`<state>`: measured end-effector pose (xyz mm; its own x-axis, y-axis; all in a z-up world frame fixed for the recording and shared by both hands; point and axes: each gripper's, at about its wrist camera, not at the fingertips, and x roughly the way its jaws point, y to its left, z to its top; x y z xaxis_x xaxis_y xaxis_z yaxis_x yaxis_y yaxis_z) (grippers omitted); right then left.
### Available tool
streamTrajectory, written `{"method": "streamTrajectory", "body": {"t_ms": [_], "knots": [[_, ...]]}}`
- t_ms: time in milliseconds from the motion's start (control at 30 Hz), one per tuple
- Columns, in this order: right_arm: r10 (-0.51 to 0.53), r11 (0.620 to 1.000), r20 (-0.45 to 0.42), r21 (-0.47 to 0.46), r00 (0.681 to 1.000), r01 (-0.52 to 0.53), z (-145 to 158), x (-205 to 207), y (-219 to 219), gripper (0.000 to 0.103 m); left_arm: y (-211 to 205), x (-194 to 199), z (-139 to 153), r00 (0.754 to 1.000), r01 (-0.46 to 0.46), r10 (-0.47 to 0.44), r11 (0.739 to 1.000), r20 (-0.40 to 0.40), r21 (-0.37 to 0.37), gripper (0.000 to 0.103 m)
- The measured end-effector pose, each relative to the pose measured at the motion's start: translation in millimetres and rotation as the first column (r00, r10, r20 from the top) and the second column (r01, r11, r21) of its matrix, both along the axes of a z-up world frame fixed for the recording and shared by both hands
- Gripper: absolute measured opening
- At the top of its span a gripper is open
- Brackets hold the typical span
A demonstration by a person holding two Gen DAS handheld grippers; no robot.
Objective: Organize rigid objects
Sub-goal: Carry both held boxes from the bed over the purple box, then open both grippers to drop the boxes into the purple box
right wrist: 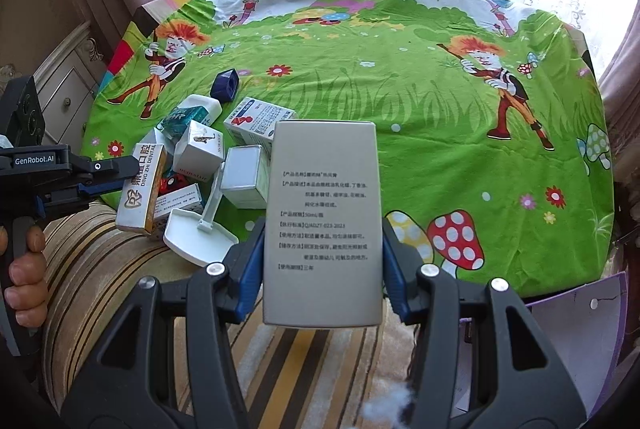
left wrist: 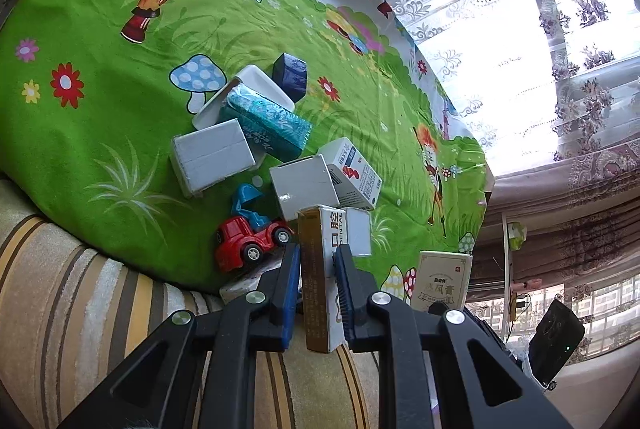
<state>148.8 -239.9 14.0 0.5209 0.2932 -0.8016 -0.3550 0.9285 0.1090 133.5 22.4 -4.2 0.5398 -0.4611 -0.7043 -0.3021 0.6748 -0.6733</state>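
Observation:
My left gripper point(left wrist: 318, 261) is shut on a gold-and-white dental box point(left wrist: 322, 277), held upright near the table's front edge; it also shows in the right wrist view point(right wrist: 140, 193). My right gripper point(right wrist: 324, 249) is shut on a tall grey box with printed text point(right wrist: 324, 221), seen from the left wrist as a cream box point(left wrist: 440, 279). A pile lies on the green cartoon tablecloth point(right wrist: 420, 117): a red toy truck point(left wrist: 250, 235), a teal box point(left wrist: 268, 123), white boxes point(left wrist: 212, 157), a medicine box point(left wrist: 354, 175) and a dark blue box point(left wrist: 291, 74).
A white plastic dish with a stem point(right wrist: 200, 233) lies at the table's near edge. A striped cushion point(right wrist: 120, 269) sits in front of the table. Lace curtains and a window point(left wrist: 520, 29) stand behind. A white cabinet point(right wrist: 64, 85) stands at the left.

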Motion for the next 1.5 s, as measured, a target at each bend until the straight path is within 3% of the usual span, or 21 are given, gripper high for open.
{"method": "streamTrajectory", "body": {"t_ms": [333, 567, 767, 1100, 1500], "knots": [[-0.094, 0.996, 0.025, 0.007, 0.995, 0.093, 15, -32, -51, 0.056, -48, -7, 24, 0.992, 0.113, -0.113, 0.993, 0.050, -0.012, 0.019], [-0.200, 0.980, 0.027, -0.006, 0.979, 0.200, 16, -61, -105, 0.056, -102, -12, 27, 0.970, 0.238, -0.236, 0.971, 0.056, -0.029, 0.019], [-0.285, 0.958, 0.010, -0.023, 0.958, 0.285, 8, -83, -146, 0.056, -153, -19, 26, 0.937, 0.346, -0.342, 0.937, 0.067, -0.045, 0.019], [-0.358, 0.933, -0.059, -0.066, 0.932, 0.354, -21, -116, -186, 0.056, -232, -38, 20, 0.859, 0.511, -0.508, 0.859, 0.063, -0.028, 0.019], [-0.392, 0.920, -0.168, -0.097, 0.905, 0.380, -52, -137, -209, 0.057, -270, -44, 17, 0.799, 0.596, -0.594, 0.803, 0.093, 0.001, 0.019]]}}
